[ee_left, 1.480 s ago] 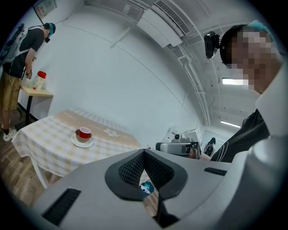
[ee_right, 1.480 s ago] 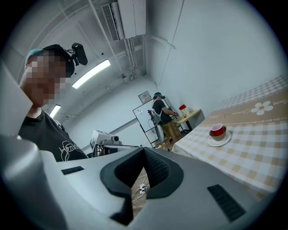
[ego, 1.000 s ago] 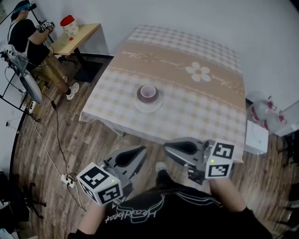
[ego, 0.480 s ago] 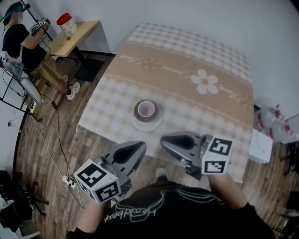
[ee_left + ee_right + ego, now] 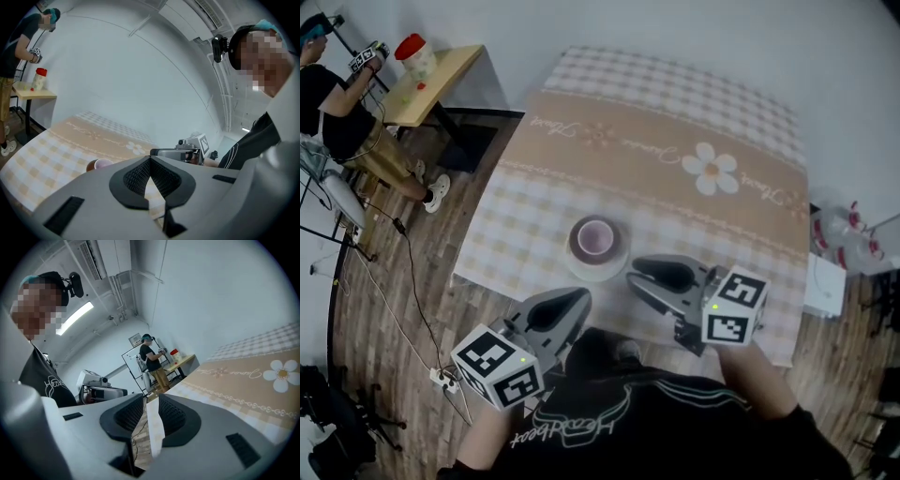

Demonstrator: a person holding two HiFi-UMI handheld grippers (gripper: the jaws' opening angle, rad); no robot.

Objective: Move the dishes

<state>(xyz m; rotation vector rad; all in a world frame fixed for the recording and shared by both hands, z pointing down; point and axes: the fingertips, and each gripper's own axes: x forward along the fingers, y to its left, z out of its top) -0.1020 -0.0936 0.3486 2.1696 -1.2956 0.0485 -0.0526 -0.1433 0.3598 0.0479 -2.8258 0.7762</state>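
Note:
A brown cup with a pink inside [image 5: 593,238] stands on a white saucer [image 5: 595,263] near the front edge of the checked tablecloth [image 5: 694,216]. The cup [image 5: 99,164] also shows low in the left gripper view. My left gripper [image 5: 581,298] hangs just off the table's front edge, below and left of the cup, jaws touching and empty. My right gripper [image 5: 634,276] is over the front edge, just right of the saucer, pointing left. In its own view the right gripper [image 5: 150,401] shows a narrow gap with nothing in it. The left gripper [image 5: 150,160] shows its tips closed.
Another person [image 5: 342,103] stands at the far left by a small wooden table [image 5: 431,75] with a red-lidded jar [image 5: 413,52]. Cables and a power strip [image 5: 442,379] lie on the wooden floor. A white box [image 5: 824,285] and bags [image 5: 841,232] sit right of the table.
The table and cup have drawn nearer in the head view. Both grippers have moved forward; the right one now reaches over the table's front edge beside the saucer.

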